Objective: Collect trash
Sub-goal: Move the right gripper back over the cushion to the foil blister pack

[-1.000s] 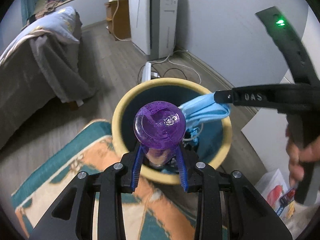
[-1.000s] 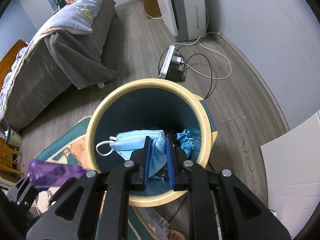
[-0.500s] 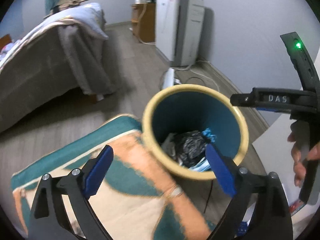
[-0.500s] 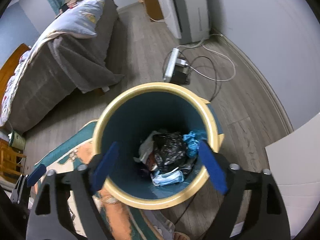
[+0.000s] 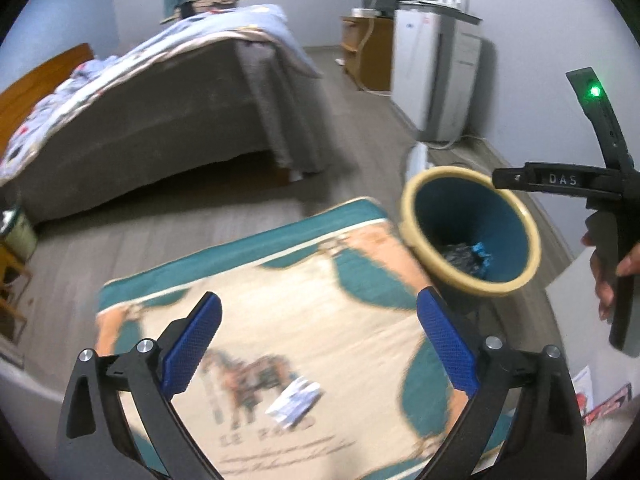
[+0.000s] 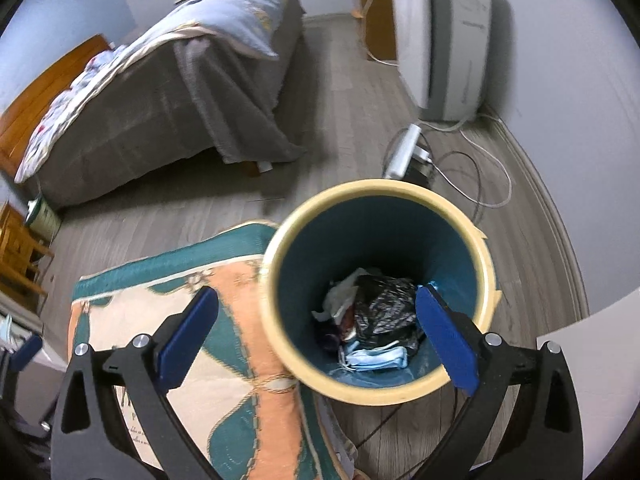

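The trash bin [image 6: 276,312], cream rim and teal inside, stands on the floor at the rug's corner. Inside it lie a blue face mask [image 6: 376,360], a crumpled black bag [image 6: 384,308] and white scraps. My right gripper [image 6: 316,344] hovers over the bin's near rim, its jaws opening with nothing between them. My left gripper [image 5: 320,344] hangs above the rug [image 5: 280,280], left of the bin [image 5: 472,286], its jaws also opening and empty. A small white and blue wrapper [image 5: 294,400] lies on the rug below it. In the left wrist view a hand [image 5: 604,276] holds the right gripper's handle.
A bed [image 5: 160,120] with grey cover fills the left. A white appliance [image 6: 440,40] stands by the wall, with a power strip [image 6: 404,152] and cables on the floor behind the bin. Wooden furniture [image 6: 16,252] at far left, a white panel [image 6: 592,344] at right.
Both grippers went from shut to wide open; the purple item and the blue mask left them, and the mask now lies in the bin. The left gripper swung left, off the bin and over the rug.
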The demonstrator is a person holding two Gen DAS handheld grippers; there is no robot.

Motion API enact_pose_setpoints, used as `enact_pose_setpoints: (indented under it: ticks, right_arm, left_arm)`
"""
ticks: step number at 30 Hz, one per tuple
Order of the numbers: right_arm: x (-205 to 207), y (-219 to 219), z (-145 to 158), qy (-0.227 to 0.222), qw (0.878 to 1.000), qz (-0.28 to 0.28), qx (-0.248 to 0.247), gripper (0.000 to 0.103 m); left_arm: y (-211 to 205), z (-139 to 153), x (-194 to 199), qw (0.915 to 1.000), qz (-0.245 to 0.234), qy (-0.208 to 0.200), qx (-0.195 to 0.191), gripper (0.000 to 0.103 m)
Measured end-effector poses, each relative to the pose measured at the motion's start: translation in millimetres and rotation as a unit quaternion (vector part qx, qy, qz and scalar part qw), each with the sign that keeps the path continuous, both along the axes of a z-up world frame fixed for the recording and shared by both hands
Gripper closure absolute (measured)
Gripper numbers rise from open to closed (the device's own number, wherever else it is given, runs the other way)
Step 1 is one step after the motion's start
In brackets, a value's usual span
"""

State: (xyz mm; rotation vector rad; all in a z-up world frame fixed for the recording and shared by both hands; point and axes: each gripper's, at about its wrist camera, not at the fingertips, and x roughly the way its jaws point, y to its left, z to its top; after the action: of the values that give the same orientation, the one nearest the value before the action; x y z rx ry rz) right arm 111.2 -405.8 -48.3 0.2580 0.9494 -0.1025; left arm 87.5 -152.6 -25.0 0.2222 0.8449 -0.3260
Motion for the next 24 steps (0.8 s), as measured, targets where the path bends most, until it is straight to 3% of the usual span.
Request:
enact_pose_setpoints:
  ticks: [3,10,15,20,24]
  right_arm:
    - [1.6,20.8,1.8,-0.002,1.000,0.019,-0.003,0.006]
    - [8.0,83.5,-13.2,0.018,0.995,0.089,-0.029,0.006]
    - [4.0,135.6,-29.3,0.024,0.988,0.147,-0.051,0.006]
    - [-6.5,183.4,-43.6,0.018,0.980,0.186,-0.068,0.006]
    - [-11.6,214.5,-59.2,0.033,0.973,0.214,-0.080,0.006]
  left_arm:
    - [24.3,10.2,-9.2,0.9995,0.020,-0.013,0.019,0.006]
    - [71.4,19.4,-26.0,0.9974,0.059,-0.039,0.014,0.005]
    - [99.0,7.6,-21.4,0.9963,0.081,-0.019,-0.021,0.005]
    - [125.9,-11.7,-13.7,0.9954,0.092,0.005,-0.026,0.005]
    - [147.3,-26.9,-10.6,0.9937,0.111,0.017,-0.004,0.005]
